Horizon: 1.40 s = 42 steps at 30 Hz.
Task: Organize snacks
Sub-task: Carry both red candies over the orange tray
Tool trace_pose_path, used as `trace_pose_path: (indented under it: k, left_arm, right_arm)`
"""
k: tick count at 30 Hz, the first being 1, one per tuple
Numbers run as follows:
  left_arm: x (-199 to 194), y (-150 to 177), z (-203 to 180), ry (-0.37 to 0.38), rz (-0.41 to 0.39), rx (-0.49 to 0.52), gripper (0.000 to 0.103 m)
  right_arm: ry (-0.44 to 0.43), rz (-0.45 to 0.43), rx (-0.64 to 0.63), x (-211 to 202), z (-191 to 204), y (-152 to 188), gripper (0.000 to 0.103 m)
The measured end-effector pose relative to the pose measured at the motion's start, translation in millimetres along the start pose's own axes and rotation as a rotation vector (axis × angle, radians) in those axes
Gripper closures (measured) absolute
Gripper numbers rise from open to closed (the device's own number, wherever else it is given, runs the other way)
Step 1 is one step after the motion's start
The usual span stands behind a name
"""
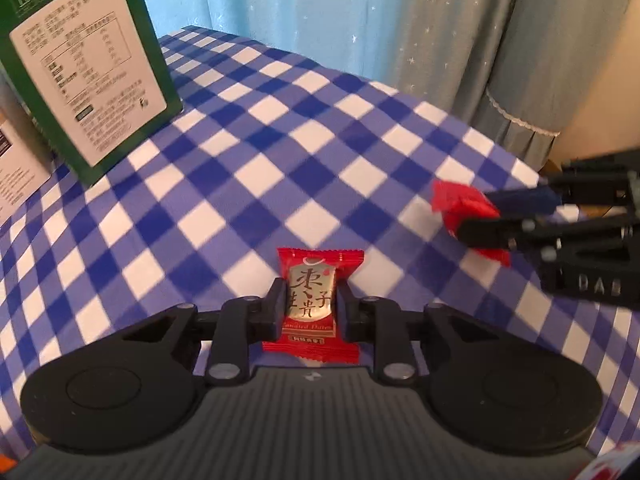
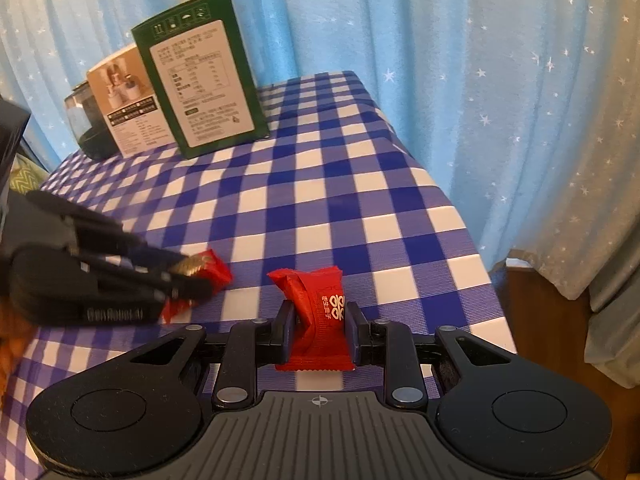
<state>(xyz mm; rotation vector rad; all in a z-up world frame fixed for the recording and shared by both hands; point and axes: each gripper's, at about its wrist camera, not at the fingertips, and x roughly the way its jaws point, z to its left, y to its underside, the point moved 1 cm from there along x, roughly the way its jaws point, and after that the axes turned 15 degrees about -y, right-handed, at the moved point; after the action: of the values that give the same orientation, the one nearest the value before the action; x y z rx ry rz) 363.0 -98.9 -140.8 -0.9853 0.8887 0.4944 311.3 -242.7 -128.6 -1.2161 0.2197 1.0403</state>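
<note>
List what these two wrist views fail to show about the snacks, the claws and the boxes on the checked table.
- Green box: top cut off in left wrist view; label print too small.
- Red candy in the right claw: blurred, printing unreadable.
- Dark container: contents unclear, partly behind the beige box.

Both tools are matte black plastic. The left gripper (image 1: pixel 311 306) has two short, blocky fingers (image 1: pixel 275 308) on hinged link bars fixed with round silver screws. Behind them sits a ribbed dark grey plate with a small crosshair mark, flanked by two round black housings. The right gripper (image 2: pixel 319 330) looks alike, its pads (image 2: pixel 289 332) dark blue, with raised lettering on its side.
</note>
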Motion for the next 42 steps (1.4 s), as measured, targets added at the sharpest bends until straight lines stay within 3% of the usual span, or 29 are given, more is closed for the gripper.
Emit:
trace_pose_path:
  k: [10, 14, 24, 42]
  left_arm:
    - [-7.0, 10.9, -6.8, -0.043, 0.016, 0.002, 0.081]
    - [-24.9, 19.5, -3.9, -0.045, 0.007, -0.062, 0.081]
    - [-109.0, 69.5, 2.6, -0.046, -0.031, -0.285, 0.081]
    - [-245.9, 156.4, 29.4, -0.142, -0.113, -0.474, 0.081]
  right_arm:
    - [-0.008, 0.007, -0.007, -6.3, 18.8, 3.6, 0.077]
    - [-0.009, 0.007, -0.007, -14.3, 25.8, 3.5, 0.077]
    - [-0.011, -0.002, 0.008, -52.8, 71.8, 15.6, 0.077]
    - [-0.065, -0.016, -0.025, -120.4, 179.6, 63.1, 0.076]
